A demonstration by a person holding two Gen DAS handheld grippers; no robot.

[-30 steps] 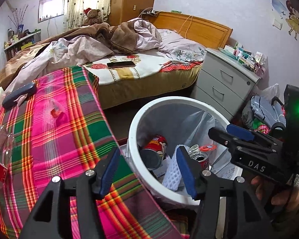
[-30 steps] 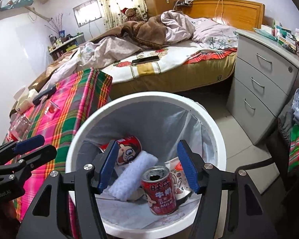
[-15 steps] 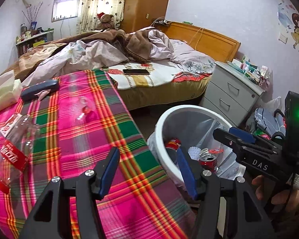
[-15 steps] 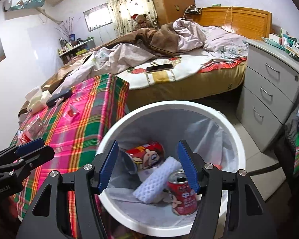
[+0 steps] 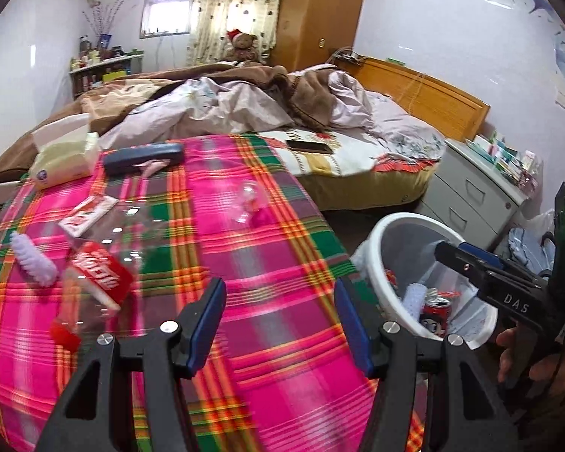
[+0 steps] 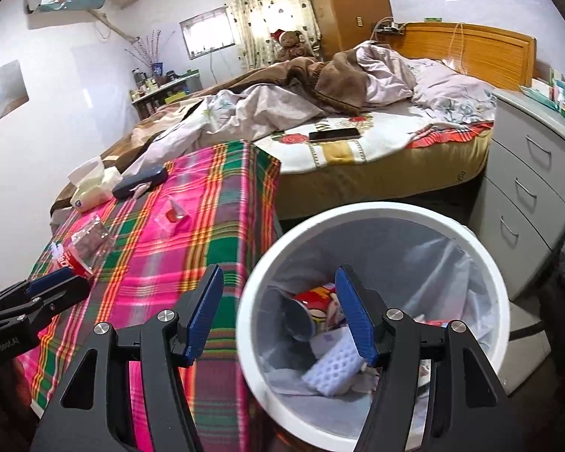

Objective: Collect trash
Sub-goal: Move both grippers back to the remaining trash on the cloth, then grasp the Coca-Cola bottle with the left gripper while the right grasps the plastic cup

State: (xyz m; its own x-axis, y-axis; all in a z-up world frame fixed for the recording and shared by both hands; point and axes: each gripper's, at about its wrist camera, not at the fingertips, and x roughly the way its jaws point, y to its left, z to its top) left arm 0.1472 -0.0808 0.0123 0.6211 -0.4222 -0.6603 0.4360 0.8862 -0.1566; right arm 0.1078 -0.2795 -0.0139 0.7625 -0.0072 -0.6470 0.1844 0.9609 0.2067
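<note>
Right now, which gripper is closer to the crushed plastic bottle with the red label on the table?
Left. The left gripper hangs open over the plaid tablecloth, with the bottle lying just off to its left. The right gripper is open farther away, at the white trash bin's rim.

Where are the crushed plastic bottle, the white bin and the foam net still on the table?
crushed plastic bottle (image 5: 98,275): left wrist view, its red label.
white bin (image 6: 373,209): right wrist view, far rim.
foam net (image 5: 32,260): left wrist view, its middle.

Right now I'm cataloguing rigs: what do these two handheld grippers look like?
Both the left gripper and right gripper have black angular frames, silver screws and blue-padded fingers. Seen side-on, the right gripper carries white "DAS" lettering and a green light.
</note>
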